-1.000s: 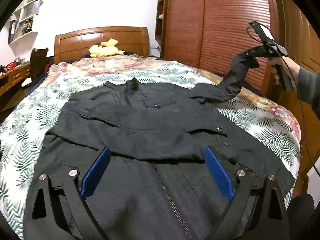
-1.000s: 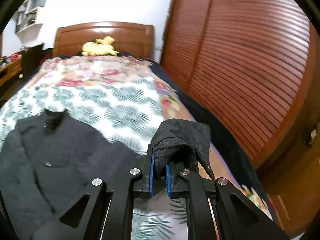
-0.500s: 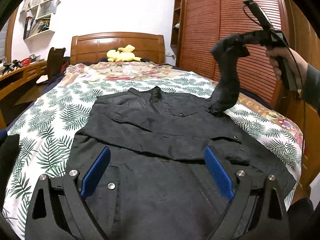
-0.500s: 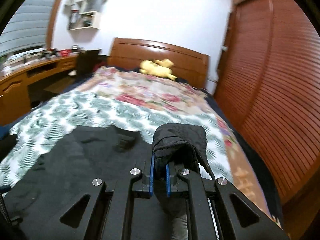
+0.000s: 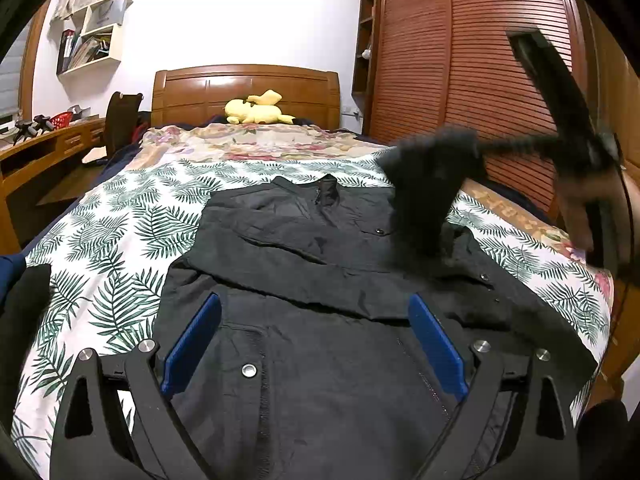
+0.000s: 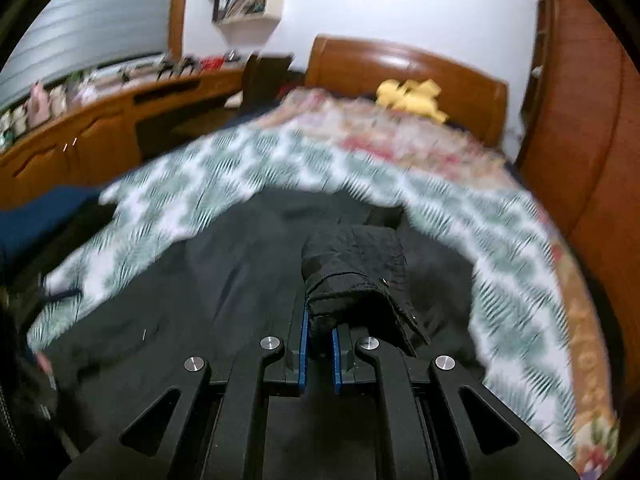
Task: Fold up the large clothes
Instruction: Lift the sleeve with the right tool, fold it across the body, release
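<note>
A large black jacket lies front-up on the bed, its collar toward the headboard and one sleeve folded across the chest. My left gripper hovers open over the jacket's lower front, nothing between its blue pads. My right gripper is shut on the cuff of the other sleeve. In the left wrist view that sleeve hangs blurred above the jacket's right shoulder, held up by the right gripper in a person's hand.
The bed carries a palm-leaf quilt and a yellow plush toy by the wooden headboard. A wooden wardrobe stands close on the right. A desk and chair stand left. Dark clothes lie at the left edge.
The right gripper has swung the sleeve cuff from the bed's right side inward and down over the jacket's chest. The left gripper has shifted a little and stays open.
</note>
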`<state>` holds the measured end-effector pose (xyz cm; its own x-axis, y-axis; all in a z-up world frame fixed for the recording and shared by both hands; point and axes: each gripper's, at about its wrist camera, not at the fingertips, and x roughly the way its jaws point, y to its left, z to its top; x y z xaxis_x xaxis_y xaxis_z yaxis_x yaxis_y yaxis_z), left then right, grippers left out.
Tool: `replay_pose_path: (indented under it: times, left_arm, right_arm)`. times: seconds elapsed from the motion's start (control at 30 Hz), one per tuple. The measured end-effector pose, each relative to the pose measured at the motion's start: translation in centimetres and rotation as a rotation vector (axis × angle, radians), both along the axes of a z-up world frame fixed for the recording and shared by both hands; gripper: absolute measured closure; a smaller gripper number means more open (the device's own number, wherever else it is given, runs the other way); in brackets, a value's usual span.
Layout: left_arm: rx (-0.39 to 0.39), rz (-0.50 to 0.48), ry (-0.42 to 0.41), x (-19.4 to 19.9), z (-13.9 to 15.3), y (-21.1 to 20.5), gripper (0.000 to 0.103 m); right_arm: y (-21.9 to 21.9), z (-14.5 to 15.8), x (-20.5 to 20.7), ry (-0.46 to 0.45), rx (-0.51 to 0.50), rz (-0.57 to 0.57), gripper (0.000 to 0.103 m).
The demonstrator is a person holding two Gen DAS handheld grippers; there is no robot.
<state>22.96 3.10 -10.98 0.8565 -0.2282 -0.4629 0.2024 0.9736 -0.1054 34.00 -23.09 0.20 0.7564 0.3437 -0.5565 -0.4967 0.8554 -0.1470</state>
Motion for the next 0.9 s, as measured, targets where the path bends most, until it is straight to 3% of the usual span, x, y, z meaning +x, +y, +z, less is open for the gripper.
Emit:
replay_pose_path:
  times: [0.17,0.27,0.4,0.6,0.9]
  left_arm:
    - [0.001,0.006,0.003,0.2,-0.1,0.1,0.008]
    - [0.004,0.005,0.005,0.3,-0.2,0.0,0.008]
    - [0.014,0.003,0.008,0.5,-0.4,-0.3,0.008]
    - [0.018,-0.001,0.013,0.5,-0.5,-0.6,0.008]
    - [0.026,-0.015,0.028,0.9,-1.1,-1.5,0.008]
  right_arm:
    - [0.2,-4.9,-1.6,0.082,-0.010,0.043,0.094]
    - [0.9,-6.1,-1.8,0.135,-0.006,0.024,0.094]
    - [1.7,-5.3,-3.1,0.164,0.008,0.006,0.089]
    - [1.5,-5.6,-4.7,0.196,0.017,0.010,0.070]
    - [-0.3,-6.2,-4.7,0.146,-0.017,-0.070,0.068]
